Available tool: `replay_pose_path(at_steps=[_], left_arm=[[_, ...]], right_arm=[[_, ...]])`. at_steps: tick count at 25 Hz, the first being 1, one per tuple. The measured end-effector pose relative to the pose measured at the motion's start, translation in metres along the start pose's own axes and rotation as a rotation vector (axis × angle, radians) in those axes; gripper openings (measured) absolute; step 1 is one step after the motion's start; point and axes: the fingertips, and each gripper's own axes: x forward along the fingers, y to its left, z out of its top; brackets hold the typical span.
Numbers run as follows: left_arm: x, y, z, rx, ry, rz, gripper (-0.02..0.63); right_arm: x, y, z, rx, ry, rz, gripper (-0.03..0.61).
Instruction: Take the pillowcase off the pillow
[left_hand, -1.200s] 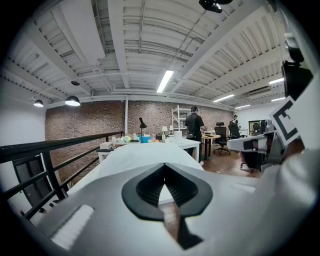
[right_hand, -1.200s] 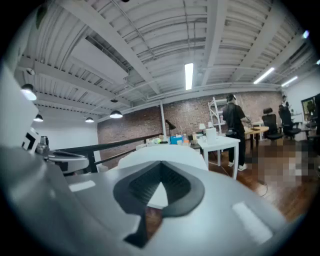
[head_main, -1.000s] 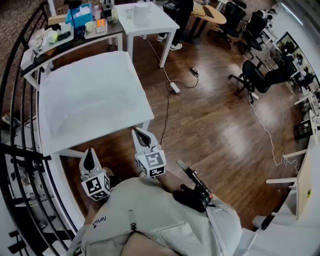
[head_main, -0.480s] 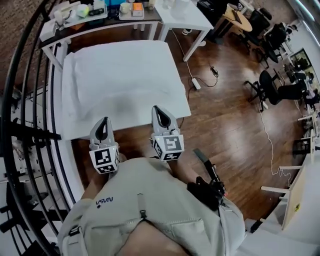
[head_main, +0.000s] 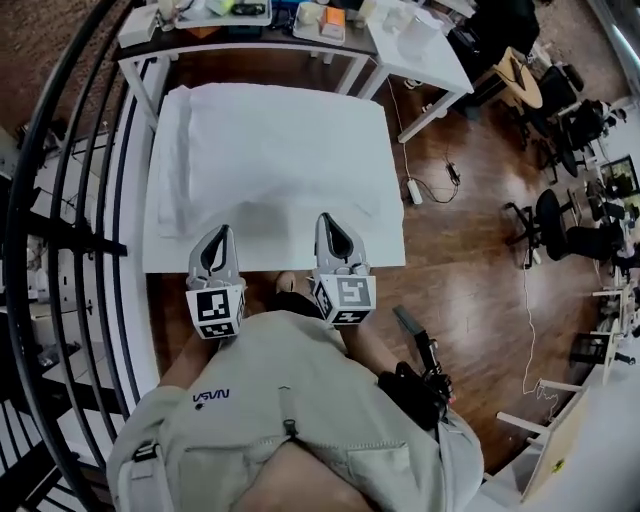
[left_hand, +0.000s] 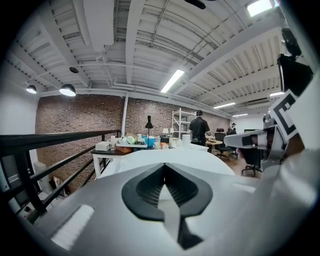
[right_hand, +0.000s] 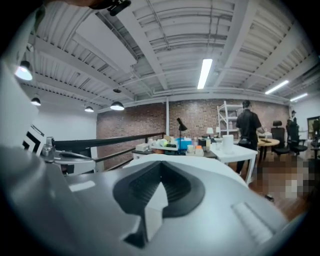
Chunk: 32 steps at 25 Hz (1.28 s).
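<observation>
A white pillow in its white pillowcase (head_main: 275, 170) lies flat across a white table (head_main: 392, 250) in the head view; the case's folded edge runs down the left side (head_main: 178, 160). My left gripper (head_main: 217, 243) hovers at the table's near edge, shut and empty. My right gripper (head_main: 333, 232) hangs beside it at the same edge, also shut on nothing. Both gripper views look level over the pillow (left_hand: 175, 157) (right_hand: 185, 161) toward the far brick wall.
A black railing (head_main: 60, 200) runs along the left. Behind the pillow stands a dark table with boxes and cups (head_main: 250, 15) and a white table (head_main: 420, 45). A person in black (right_hand: 247, 127) stands at the back. A power strip and cable (head_main: 415, 190) lie on the wood floor.
The view has swung so the pillow sits squarely ahead. Both grippers have come forward and up to the table's near edge, still shut.
</observation>
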Motion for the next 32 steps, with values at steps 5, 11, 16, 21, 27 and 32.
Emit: replay_pose_path(at_steps=[5, 11, 16, 21, 27, 32], left_arm=[[0.044, 0.031, 0.014, 0.014, 0.014, 0.095, 0.006], [0.061, 0.062, 0.024, 0.025, 0.035, 0.226, 0.006], [0.058, 0.120, 0.005, -0.012, 0.120, 0.341, 0.006], [0.082, 0.179, -0.019, -0.019, 0.225, 0.306, 0.006], [0.133, 0.187, -0.035, -0.072, 0.255, 0.075, 0.104], [0.154, 0.154, -0.058, -0.143, 0.325, -0.174, 0.262]], right_arm=[[0.067, -0.011, 0.007, 0.042, -0.030, 0.096, 0.003], [0.105, -0.012, 0.007, 0.047, -0.034, 0.203, 0.003], [0.120, -0.007, 0.005, 0.052, -0.006, 0.243, 0.003], [0.125, 0.010, 0.013, 0.015, 0.006, 0.206, 0.003], [0.134, 0.040, 0.017, -0.042, 0.049, 0.148, 0.003], [0.142, 0.063, 0.020, -0.091, 0.105, 0.132, 0.003]])
